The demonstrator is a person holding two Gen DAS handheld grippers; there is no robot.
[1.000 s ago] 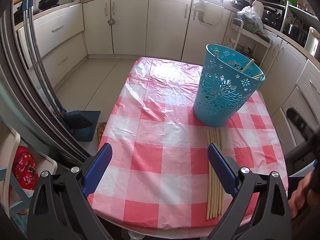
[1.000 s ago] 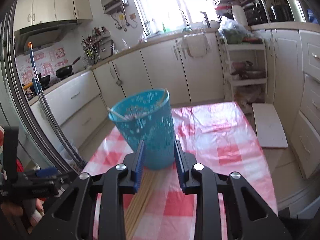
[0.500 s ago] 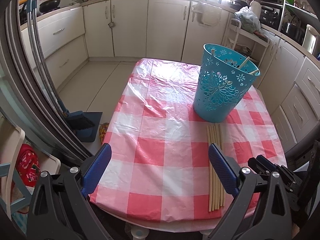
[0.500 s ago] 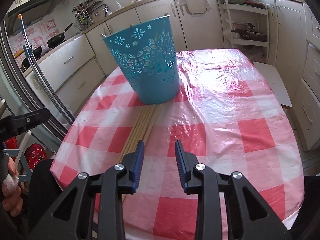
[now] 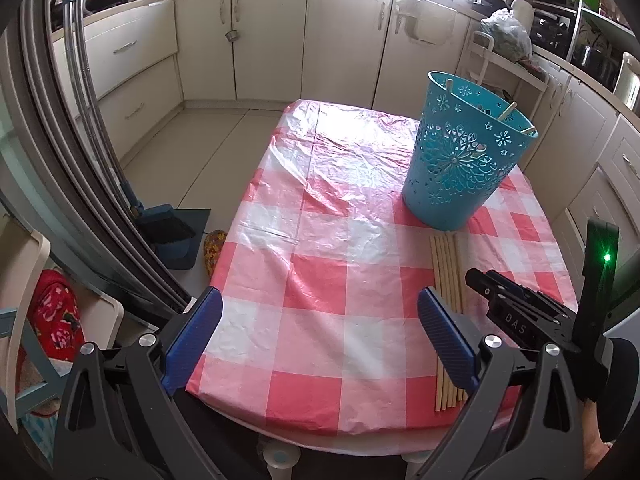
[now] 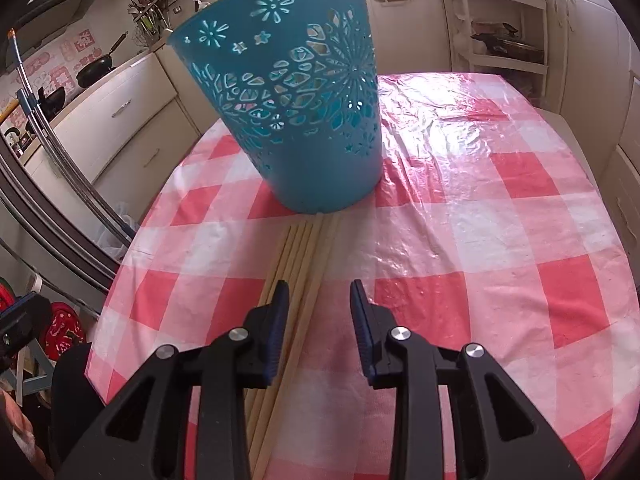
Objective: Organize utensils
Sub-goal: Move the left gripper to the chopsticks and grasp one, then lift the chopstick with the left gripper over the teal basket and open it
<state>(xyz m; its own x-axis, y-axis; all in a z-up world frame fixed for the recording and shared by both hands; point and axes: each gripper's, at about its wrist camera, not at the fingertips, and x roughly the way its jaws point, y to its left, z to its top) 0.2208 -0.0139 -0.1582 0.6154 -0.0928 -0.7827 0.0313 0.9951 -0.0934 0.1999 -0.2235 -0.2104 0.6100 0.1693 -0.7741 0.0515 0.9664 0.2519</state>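
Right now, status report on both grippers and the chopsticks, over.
Left gripper open, empty. Right gripper open over the chopsticks, nothing gripped. Chopsticks flat on the table before the blue basket. Nothing in the way.

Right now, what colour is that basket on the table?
The basket is turquoise blue, with cut-out flower and star patterns. It shows best in the right wrist view.

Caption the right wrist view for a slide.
Open right gripper poised over pale wooden chopsticks lying before a perforated teal plastic basket on a red-checked tablecloth.
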